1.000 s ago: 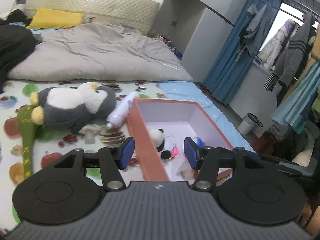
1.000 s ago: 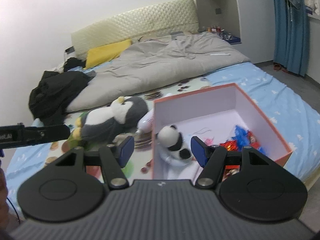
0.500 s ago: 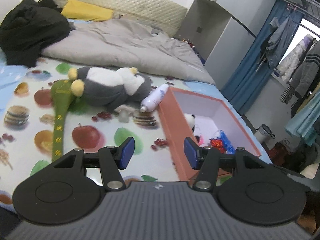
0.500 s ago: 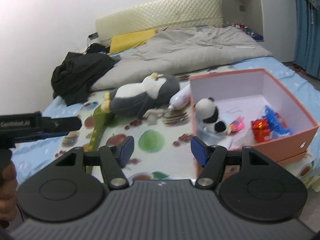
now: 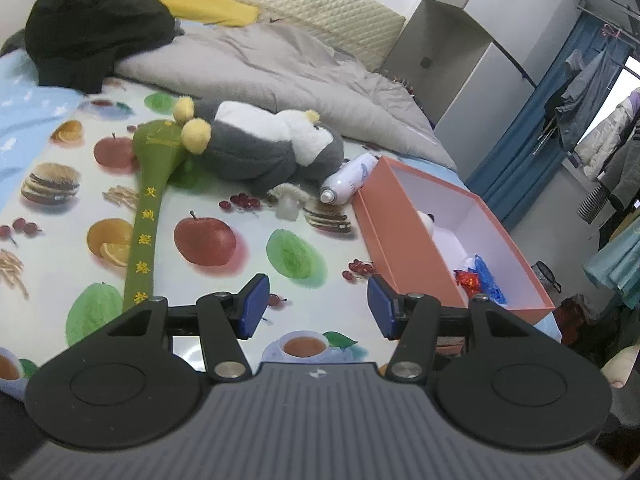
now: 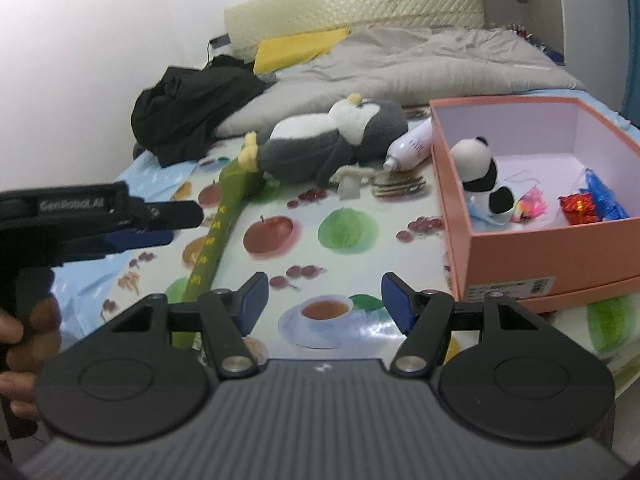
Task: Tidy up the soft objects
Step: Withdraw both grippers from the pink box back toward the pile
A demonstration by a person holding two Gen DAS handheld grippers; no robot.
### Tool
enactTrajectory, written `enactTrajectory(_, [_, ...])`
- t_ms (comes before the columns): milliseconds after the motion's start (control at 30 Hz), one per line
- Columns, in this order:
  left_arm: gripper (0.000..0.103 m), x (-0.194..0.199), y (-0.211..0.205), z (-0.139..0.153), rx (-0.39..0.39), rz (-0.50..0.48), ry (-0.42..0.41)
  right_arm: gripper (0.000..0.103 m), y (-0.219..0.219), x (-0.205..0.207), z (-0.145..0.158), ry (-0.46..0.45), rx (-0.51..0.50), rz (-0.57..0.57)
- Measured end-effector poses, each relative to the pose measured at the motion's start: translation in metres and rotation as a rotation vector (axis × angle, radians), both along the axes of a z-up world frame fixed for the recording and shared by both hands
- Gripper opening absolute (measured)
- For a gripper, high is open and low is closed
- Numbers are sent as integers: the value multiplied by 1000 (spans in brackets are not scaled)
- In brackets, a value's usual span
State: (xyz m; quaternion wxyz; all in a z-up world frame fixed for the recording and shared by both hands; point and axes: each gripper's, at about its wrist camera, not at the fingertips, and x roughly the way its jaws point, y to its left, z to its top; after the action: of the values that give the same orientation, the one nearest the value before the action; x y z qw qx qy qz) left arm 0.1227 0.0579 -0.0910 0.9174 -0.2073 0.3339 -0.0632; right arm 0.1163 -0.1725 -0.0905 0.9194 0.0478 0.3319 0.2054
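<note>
A grey and white penguin plush (image 5: 264,148) (image 6: 328,140) lies on the fruit-print bed sheet. A long green fabric hammer (image 5: 150,196) (image 6: 218,236) lies beside it. A small panda plush (image 6: 482,174) (image 5: 430,220) sits in the orange box (image 6: 540,244) (image 5: 404,236) among wrappers. My left gripper (image 5: 318,306) is open and empty above the sheet, left of the box; it also shows at the left of the right wrist view (image 6: 132,220). My right gripper (image 6: 322,300) is open and empty over the sheet's front edge.
A white spray bottle (image 5: 348,184) (image 6: 410,144) and a small white mushroom toy (image 5: 288,202) lie between penguin and box. A grey duvet (image 5: 272,76), black clothes (image 5: 96,24) and a yellow pillow (image 5: 208,2) lie behind. A wardrobe, blue curtain and hanging clothes stand right.
Both grippers have pulled back from the box towards the foot of the bed and left. The box and plush look farther away. Both stay open and empty.
</note>
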Motion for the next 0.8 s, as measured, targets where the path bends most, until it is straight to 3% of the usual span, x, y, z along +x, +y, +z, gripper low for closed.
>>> enactTrajectory(400, [59, 115, 22, -60, -57, -2, 28, 65, 38, 90, -45, 22, -46, 23])
enactTrajectory(533, [49, 155, 28, -82, -73, -5, 40, 64, 53, 128, -60, 23, -52, 35])
enactTrajectory(800, [43, 225, 48, -126, -119, -4, 57, 64, 74, 194, -96, 41, -73, 51])
